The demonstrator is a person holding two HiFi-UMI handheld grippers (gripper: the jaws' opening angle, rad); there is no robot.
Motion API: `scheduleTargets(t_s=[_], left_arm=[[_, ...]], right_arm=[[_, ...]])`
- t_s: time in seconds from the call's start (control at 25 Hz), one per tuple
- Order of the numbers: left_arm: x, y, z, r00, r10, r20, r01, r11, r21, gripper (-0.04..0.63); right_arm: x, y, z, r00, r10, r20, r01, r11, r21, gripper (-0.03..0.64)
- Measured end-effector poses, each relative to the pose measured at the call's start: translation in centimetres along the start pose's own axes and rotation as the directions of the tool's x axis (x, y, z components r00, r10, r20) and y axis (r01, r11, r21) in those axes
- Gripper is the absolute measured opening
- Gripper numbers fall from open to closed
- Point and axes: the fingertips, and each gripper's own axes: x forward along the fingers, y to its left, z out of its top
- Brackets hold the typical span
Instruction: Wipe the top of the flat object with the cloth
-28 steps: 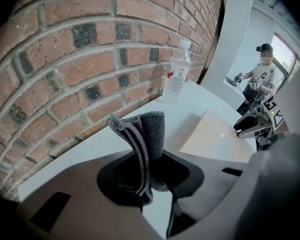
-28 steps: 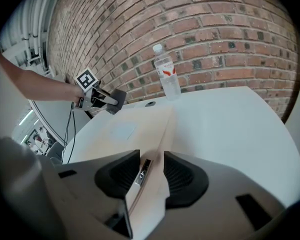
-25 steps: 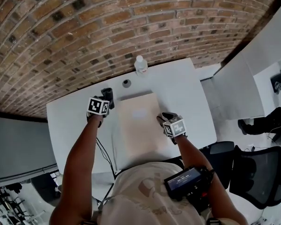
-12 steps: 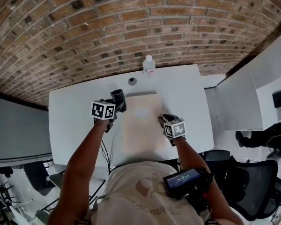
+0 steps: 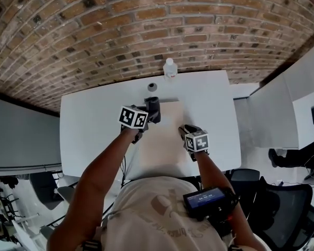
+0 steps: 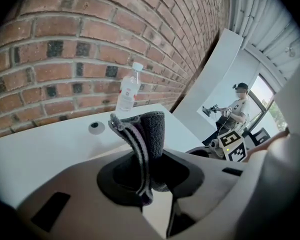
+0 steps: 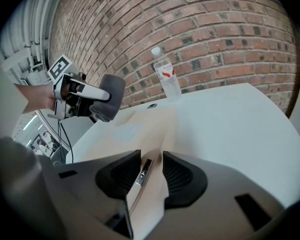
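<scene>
A flat beige object (image 5: 165, 135) lies on the white table (image 5: 89, 135). My left gripper (image 5: 149, 114) is shut on a dark grey cloth (image 5: 153, 104), which hangs just above the object's far left corner. In the left gripper view the cloth (image 6: 145, 139) stands up folded between the pads. My right gripper (image 5: 187, 131) sits at the object's right edge. In the right gripper view that thin edge (image 7: 146, 170), with a small metal slot, fills the gap between the pads of my right gripper (image 7: 151, 171), which have been closing in on it.
A clear water bottle (image 5: 170, 67) stands at the table's far edge by the brick wall, a small round grey cap (image 5: 152, 87) near it. A cable hangs off the table's near side. Office chairs (image 5: 282, 192) stand to the right. A person (image 6: 235, 104) is in the distance.
My left gripper has carried the cloth to the right, from beside the flat object to over its far left corner. The right gripper has stayed at the right edge.
</scene>
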Motion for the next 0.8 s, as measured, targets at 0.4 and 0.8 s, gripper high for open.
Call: scheduleTargets(t_s=[0.4, 0.8], left_arm=[[8.2, -4.2, 2.9, 0.995, -0.075, -0.059, 0.076, 0.997, 0.017, 0.104], [12.8, -3.0, 2.7, 0.989, 0.016, -0.144, -0.007, 0.998, 0.058, 0.104]], right_arm=[[0.5, 0.2, 0.3, 0.999, 0.038, 0.019, -0.038, 0.999, -0.006, 0.15], [0.6, 0.4, 0.2, 0.999, 0.049, -0.012, -0.05, 0.995, -0.089, 0.15]])
